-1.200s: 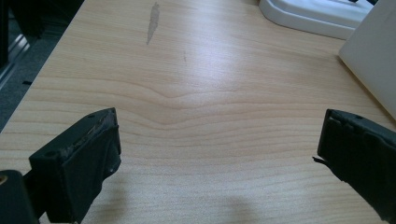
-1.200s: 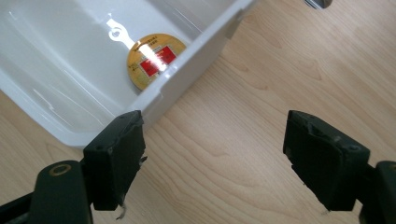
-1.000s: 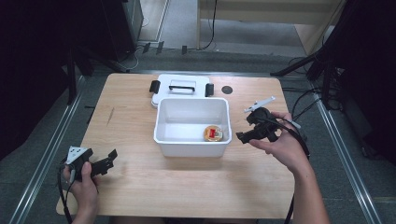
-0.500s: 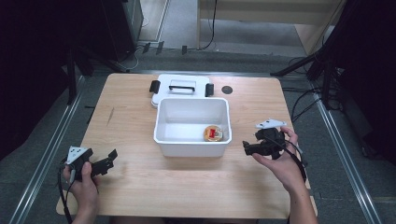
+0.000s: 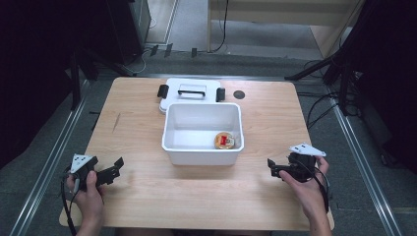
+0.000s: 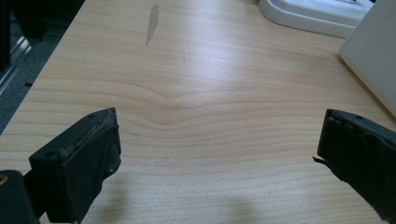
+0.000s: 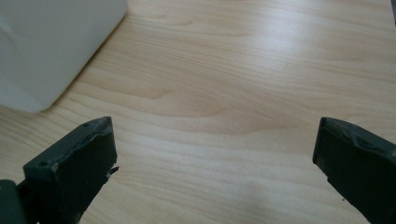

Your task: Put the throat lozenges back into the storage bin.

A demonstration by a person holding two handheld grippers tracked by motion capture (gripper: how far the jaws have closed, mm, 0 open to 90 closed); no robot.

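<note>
Right tool point(image 5: 275, 170) was pulled back from beside the white bin point(image 5: 202, 148) to the near right of the tabletop point(image 5: 147, 196), jaws wide, empty. Left tool point(image 5: 114, 168) was parked near left, wide, empty. Orange-and-red item point(image 5: 224, 140) sat in the bin's right corner, nearer the right tool.

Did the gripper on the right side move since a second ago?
Yes. The right gripper was up beside the white bin's right wall; now it sits nearer the table's front edge, below the bin's front corner, jaws open.
</note>
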